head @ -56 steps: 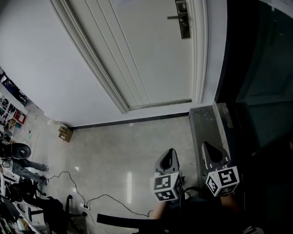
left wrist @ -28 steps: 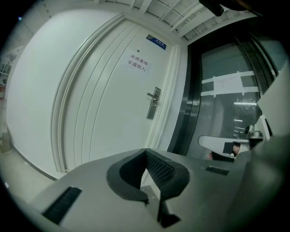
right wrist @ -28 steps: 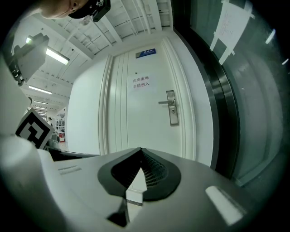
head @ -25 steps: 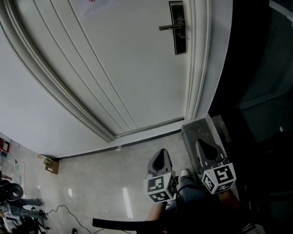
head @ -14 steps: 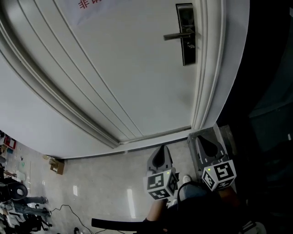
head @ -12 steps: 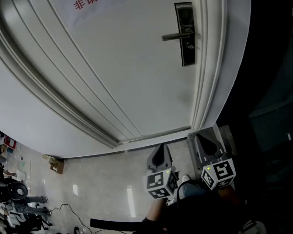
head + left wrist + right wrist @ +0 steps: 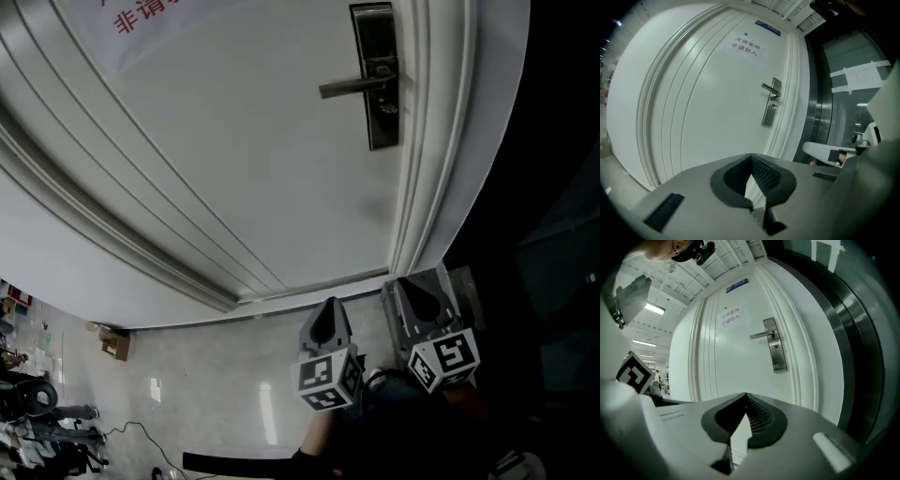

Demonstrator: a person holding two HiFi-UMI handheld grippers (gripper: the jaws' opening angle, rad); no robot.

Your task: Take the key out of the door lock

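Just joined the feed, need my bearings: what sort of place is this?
Likely an office or lab corridor: a white door with a lever handle and a paper notice, above a glossy floor.

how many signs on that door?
2: a white paper notice with red print, high on the door, and a small blue plate just above it. None look hidden.

Left tool [image 7: 325,319] and right tool [image 7: 413,302] side by side, held low and near, both pointing far, jaws together, empty
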